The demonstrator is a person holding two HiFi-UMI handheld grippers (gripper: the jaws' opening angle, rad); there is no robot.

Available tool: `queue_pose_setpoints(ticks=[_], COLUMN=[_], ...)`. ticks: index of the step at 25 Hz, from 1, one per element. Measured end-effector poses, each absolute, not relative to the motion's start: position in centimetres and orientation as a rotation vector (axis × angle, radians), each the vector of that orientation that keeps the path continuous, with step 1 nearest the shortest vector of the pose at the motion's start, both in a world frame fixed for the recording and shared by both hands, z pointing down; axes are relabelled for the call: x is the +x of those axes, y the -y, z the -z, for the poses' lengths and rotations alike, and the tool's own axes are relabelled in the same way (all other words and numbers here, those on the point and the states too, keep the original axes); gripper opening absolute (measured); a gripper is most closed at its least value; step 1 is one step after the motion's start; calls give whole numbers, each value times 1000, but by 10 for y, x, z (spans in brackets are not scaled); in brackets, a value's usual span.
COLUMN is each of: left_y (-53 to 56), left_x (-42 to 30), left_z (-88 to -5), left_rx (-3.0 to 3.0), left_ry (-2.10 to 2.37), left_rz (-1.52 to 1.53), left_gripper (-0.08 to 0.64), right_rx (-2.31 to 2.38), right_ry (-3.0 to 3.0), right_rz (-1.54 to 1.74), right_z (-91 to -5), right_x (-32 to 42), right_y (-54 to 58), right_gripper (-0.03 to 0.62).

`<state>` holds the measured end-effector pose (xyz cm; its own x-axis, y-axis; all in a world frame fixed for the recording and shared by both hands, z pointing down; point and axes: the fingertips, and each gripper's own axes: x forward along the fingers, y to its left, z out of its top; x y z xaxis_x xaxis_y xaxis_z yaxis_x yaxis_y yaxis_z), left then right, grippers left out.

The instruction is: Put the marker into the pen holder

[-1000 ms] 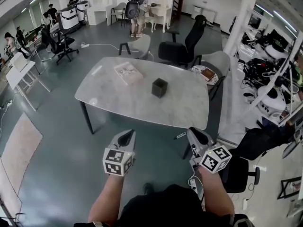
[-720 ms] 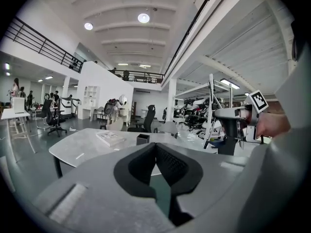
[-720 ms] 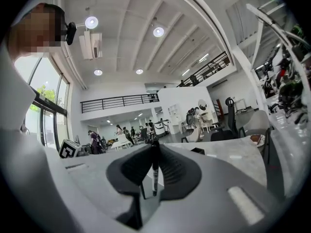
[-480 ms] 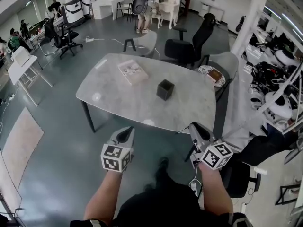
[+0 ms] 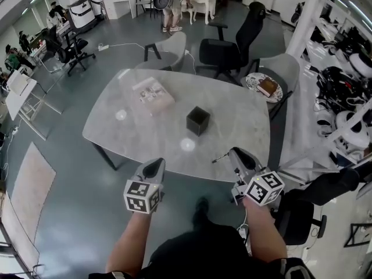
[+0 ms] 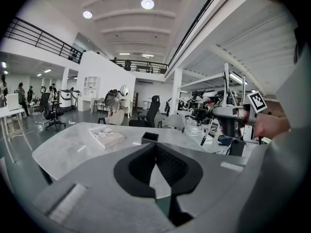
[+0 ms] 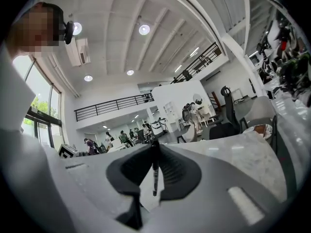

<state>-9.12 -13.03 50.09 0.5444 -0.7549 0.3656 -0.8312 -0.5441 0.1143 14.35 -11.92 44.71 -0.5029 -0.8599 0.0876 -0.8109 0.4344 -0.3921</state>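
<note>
The black square pen holder (image 5: 197,121) stands upright near the middle of the grey marble table (image 5: 116,127). In the left gripper view the pen holder (image 6: 149,138) lies straight ahead, beyond the jaw tips. My right gripper (image 5: 234,154) hovers at the table's near right edge and is shut on a thin black marker (image 5: 220,157) that pokes out to the left. In the right gripper view the marker (image 7: 155,171) hangs clamped between the closed jaws of the right gripper (image 7: 154,144). My left gripper (image 5: 154,164) is shut and empty at the near edge.
A book (image 5: 153,95) lies on the table left of the holder. Grey and black chairs (image 5: 224,48) stand along the far side. Another book on a chair seat (image 5: 267,86) is at the right. Shelving with equipment (image 5: 349,80) lines the right wall.
The person has stepped closer to the table. Both grippers, earlier over the floor, now reach the table's near edge. The right gripper still holds the marker.
</note>
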Motion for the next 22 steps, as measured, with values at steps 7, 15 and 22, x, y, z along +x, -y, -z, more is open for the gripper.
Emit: queue_pose_setpoints(ticks=[7,15,22], left_y=[219,279,332], left_x=[-54,-53,-68], left_z=[-503,-498,-495], left_rx=[2499,2501,2561], left_ry=[1335,1298,1185], left_rz=[-388,-362,-322], left_gripper=[11,11,11], right_rx=[-1483,-1528,-1644], right_ry=[-2582,-2611,-2637], right_rz=[591,599,628], right_z=[-453,-457,-468], right_x=[179,177,145], right_y=[216,276,323], right_gripper=[44,44,44])
